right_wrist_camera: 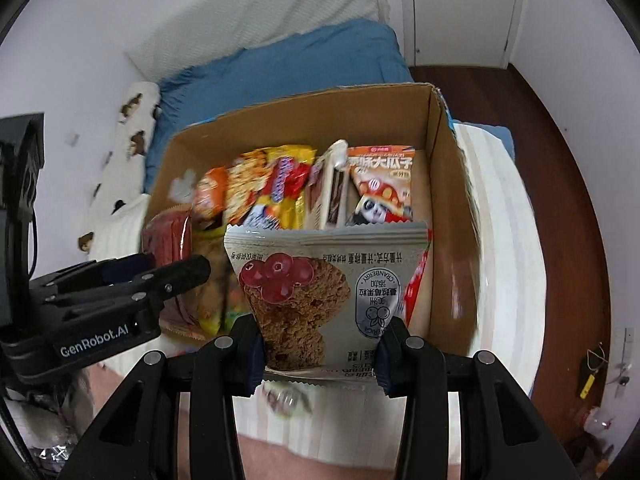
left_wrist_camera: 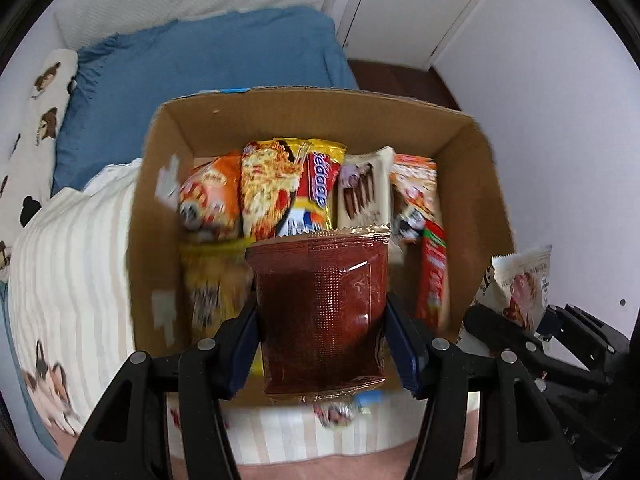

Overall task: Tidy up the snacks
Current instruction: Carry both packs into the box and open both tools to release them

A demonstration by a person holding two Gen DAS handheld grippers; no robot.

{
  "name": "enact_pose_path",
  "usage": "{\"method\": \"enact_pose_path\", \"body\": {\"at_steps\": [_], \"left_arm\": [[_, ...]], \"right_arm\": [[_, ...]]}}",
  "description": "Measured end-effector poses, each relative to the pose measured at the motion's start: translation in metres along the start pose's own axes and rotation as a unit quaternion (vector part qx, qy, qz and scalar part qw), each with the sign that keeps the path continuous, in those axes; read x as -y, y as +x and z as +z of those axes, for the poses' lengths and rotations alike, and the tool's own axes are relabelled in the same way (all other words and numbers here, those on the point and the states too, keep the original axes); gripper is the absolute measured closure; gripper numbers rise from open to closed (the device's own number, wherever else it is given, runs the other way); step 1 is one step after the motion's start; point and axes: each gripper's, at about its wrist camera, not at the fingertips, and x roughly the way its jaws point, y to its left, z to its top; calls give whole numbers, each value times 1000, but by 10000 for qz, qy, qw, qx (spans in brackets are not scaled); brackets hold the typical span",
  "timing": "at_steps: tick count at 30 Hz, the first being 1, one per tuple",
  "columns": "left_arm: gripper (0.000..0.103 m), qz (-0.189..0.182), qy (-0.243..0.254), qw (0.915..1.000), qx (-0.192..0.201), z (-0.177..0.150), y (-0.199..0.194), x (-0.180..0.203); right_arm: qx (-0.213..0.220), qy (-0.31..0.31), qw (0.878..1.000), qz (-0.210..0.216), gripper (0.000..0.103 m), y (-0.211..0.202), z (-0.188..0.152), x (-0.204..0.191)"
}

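- Nearest the left wrist camera, the left gripper (left_wrist_camera: 322, 344) was clamped on a dark red foil packet (left_wrist_camera: 322, 312), its blue pads pressing the packet's two side edges.
- That packet hung over the near part of the open cardboard box (left_wrist_camera: 472, 184), which filled the middle of the view.
- Inside the box, toward 12 o'clock from the red packet, a yellow noodle pack (left_wrist_camera: 316, 184), an orange packet (left_wrist_camera: 204, 196) and a cream wafer packet (left_wrist_camera: 362, 192) stood side by side.
- At 3 o'clock in the left view, the right gripper (left_wrist_camera: 516, 320) showed outside the box wall.
- From the right wrist camera, the right gripper (right_wrist_camera: 320, 354) was clamped on a white cranberry cookie packet (right_wrist_camera: 320, 292), held over the box's near edge.
- At 9 o'clock in that view the left gripper (right_wrist_camera: 168, 276) carried the red packet (right_wrist_camera: 168, 236).
- Under the box lay a striped blanket (left_wrist_camera: 76, 280), with a blue sheet (left_wrist_camera: 208, 64) beyond at 12 o'clock.
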Motion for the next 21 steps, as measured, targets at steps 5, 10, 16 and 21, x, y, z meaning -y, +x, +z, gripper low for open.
{"method": "enact_pose_path", "body": {"at_steps": [5, 10, 16, 21], "left_arm": [[47, -77, -82, 9986, -511, 29, 46, -7], [37, -116, -304, 9945, -1000, 36, 84, -19], [12, -249, -517, 9940, -929, 30, 89, -37], [12, -230, -497, 9951, -822, 21, 79, -39]], "right_arm": [[-385, 97, 9991, -144, 57, 46, 24, 12], [-796, 251, 9961, -275, 13, 81, 34, 27], [-823, 271, 9960, -208, 7, 85, 31, 37], [-771, 270, 9965, -184, 7, 82, 28, 33]]}}
